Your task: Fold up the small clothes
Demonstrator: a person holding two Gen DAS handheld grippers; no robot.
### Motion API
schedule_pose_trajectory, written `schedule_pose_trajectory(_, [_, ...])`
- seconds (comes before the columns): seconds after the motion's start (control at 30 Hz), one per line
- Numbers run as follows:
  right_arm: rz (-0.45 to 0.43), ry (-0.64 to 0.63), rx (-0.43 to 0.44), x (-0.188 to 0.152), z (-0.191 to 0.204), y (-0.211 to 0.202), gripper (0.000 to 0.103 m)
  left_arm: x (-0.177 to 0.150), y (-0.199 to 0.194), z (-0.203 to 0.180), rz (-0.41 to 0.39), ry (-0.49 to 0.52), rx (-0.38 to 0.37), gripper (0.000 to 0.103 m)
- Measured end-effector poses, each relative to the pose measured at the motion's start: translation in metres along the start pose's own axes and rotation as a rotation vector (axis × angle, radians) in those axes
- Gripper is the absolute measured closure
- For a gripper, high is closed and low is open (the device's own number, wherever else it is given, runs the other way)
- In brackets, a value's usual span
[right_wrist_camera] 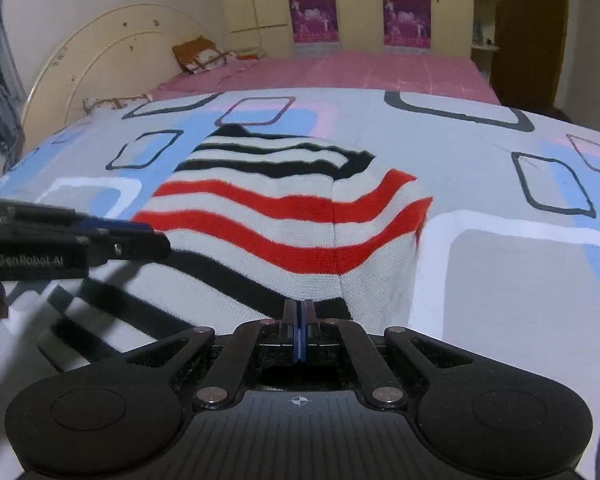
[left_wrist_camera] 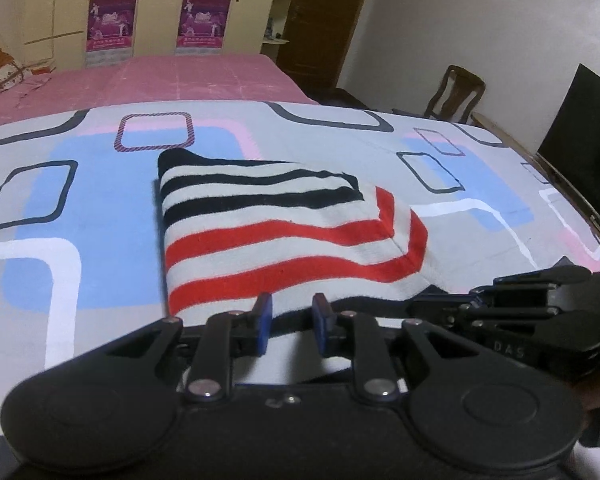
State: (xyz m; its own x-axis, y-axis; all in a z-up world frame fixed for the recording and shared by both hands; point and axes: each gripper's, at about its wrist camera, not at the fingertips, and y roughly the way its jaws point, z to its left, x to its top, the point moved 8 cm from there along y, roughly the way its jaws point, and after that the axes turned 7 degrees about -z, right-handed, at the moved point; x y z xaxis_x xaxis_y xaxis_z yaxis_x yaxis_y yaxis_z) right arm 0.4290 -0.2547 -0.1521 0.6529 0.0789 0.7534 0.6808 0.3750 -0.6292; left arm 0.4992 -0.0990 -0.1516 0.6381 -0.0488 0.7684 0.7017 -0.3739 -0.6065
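A striped knit garment, white with black bands at the far end and red bands nearer, lies partly folded on a bed covered by a grey sheet printed with blue, pink and white rounded squares. In the left wrist view the left hand-held gripper sits at the garment's near edge with its blue pads parted; the cloth's edge lies just ahead of the gap, and nothing appears pinched. The right hand-held gripper has its jaws pressed fully together at the near hem; whether cloth is caught between them cannot be told. Beyond the patterned sheet lies a pink sheet, with a cream wardrobe behind it.
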Motion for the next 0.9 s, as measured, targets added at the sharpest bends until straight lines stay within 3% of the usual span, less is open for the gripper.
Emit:
schedule_pose_trajectory(0.17, [0.004, -0.002, 0.008, 0.005, 0.001, -0.006, 0.103, 0.003, -0.007, -0.002, -0.006, 0.004, 0.017, 0.084])
schedule_pose_trajectory(0.3, [-0.029, 0.005, 0.050, 0.004, 0.001, -0.026, 0.103, -0.003, -0.033, -0.014, -0.025, 0.019, -0.014, 0.084])
schedule_pose_trajectory(0.47, [0.004, -0.012, 0.069, -0.018, 0.003, -0.021, 0.103, -0.040, -0.027, -0.016, 0.058, 0.044, 0.006, 0.083])
schedule_pose_trajectory(0.57, [-0.019, 0.068, 0.088, -0.008, -0.002, -0.030, 0.103, -0.028, -0.039, -0.013, 0.016, 0.005, 0.032, 0.083])
schedule_pose_trajectory(0.6, [-0.046, 0.128, 0.101, -0.003, -0.008, -0.036, 0.103, -0.021, -0.045, -0.011, -0.023, 0.001, 0.050, 0.075])
schedule_pose_trajectory(0.63, [-0.060, 0.172, 0.107, 0.000, -0.014, -0.040, 0.092, -0.017, -0.049, -0.007, -0.051, -0.011, 0.064, 0.058])
schedule_pose_trajectory(0.67, [-0.061, 0.218, 0.110, 0.001, -0.023, -0.043, 0.071, -0.012, -0.052, 0.000, -0.077, -0.035, 0.087, 0.043])
schedule_pose_trajectory(0.7, [-0.071, 0.263, 0.112, 0.003, -0.033, -0.045, 0.025, -0.009, -0.052, 0.008, -0.095, -0.062, 0.118, 0.011])
schedule_pose_trajectory(0.73, [-0.090, 0.299, 0.111, 0.004, -0.043, -0.047, 0.016, -0.007, -0.052, 0.016, -0.105, -0.083, 0.145, 0.009])
schedule_pose_trajectory(0.8, [-0.077, 0.358, 0.132, 0.006, -0.058, -0.045, 0.017, -0.005, -0.044, 0.029, -0.082, -0.133, 0.125, 0.016])
schedule_pose_trajectory(0.87, [-0.045, 0.415, 0.177, 0.006, -0.069, -0.037, 0.027, -0.009, -0.031, 0.043, -0.032, -0.220, 0.090, 0.026])
schedule_pose_trajectory(0.9, [-0.022, 0.464, 0.204, 0.005, -0.075, -0.031, 0.032, -0.011, -0.025, 0.049, -0.013, -0.255, 0.079, 0.025])
